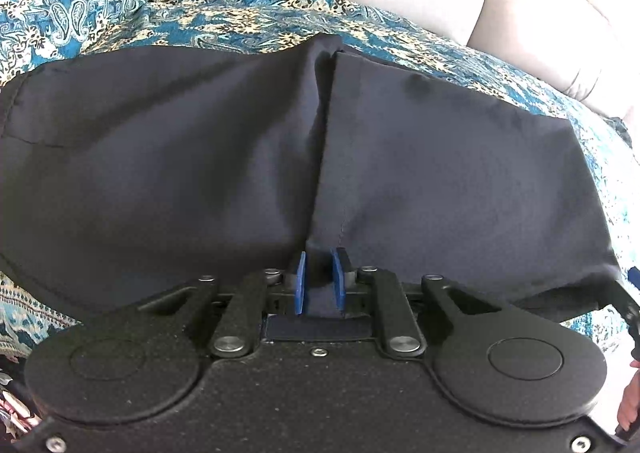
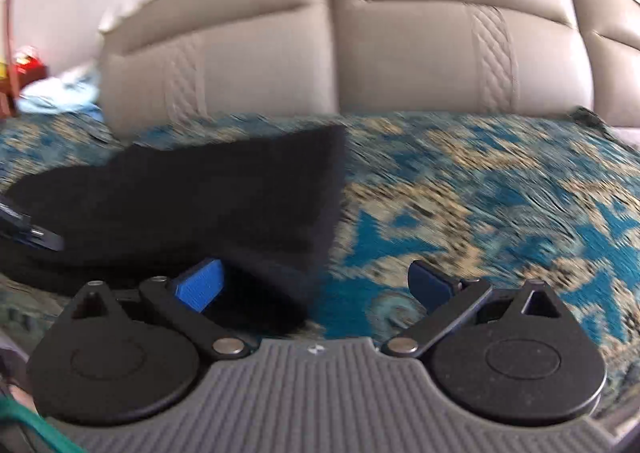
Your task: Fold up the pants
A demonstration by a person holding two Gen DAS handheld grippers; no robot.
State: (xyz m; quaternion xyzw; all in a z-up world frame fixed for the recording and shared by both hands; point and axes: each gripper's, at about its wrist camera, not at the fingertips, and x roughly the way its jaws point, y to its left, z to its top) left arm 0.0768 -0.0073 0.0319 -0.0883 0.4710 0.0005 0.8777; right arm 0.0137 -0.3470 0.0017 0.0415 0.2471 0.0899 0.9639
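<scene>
Left gripper (image 1: 320, 279) jaws nearly closed, pinching pants (image 1: 240, 141) fold; right gripper (image 2: 320, 285) jaws wide, empty.

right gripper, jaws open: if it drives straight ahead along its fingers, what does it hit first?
Probably the patterned bedspread: the right gripper points past the right edge of the dark pants, whose corner lies by its left finger. Beyond that stands the beige headboard. The view is motion-blurred, so depth is uncertain.

Navy pants (image 1: 200, 157); teal/cream paisley bedspread (image 2: 500, 213); beige headboard (image 2: 400, 53).
</scene>
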